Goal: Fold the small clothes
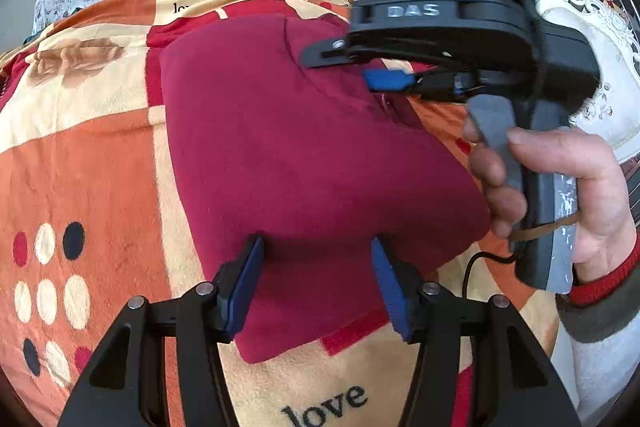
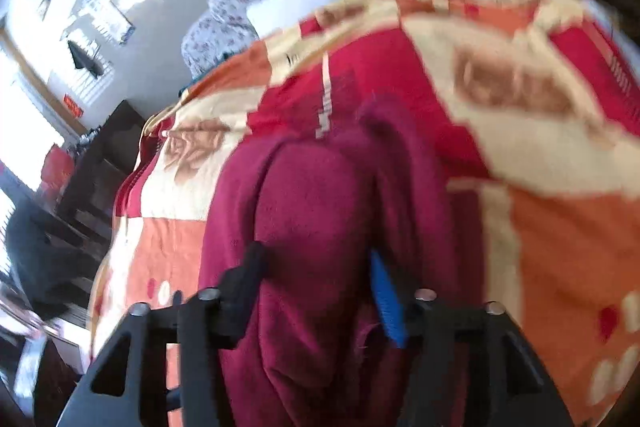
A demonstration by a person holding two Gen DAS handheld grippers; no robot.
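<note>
1. The dark red garment [image 1: 304, 163] lay folded on the patterned blanket [image 1: 80, 155], its near corner pointing to 6 o'clock in the left wrist view.
2. Your left gripper [image 1: 316, 283] stood released, blue pads straddling the near edge without pinching it.
3. Your right gripper [image 2: 316, 291] was also released, with fleece bulging between its jaws; in the left view it sat at 2 o'clock over the far edge.
4. The fleece looked soft, light and limp, likely to sag. I'd judge doubled edges and corners the best places to grip.
</note>
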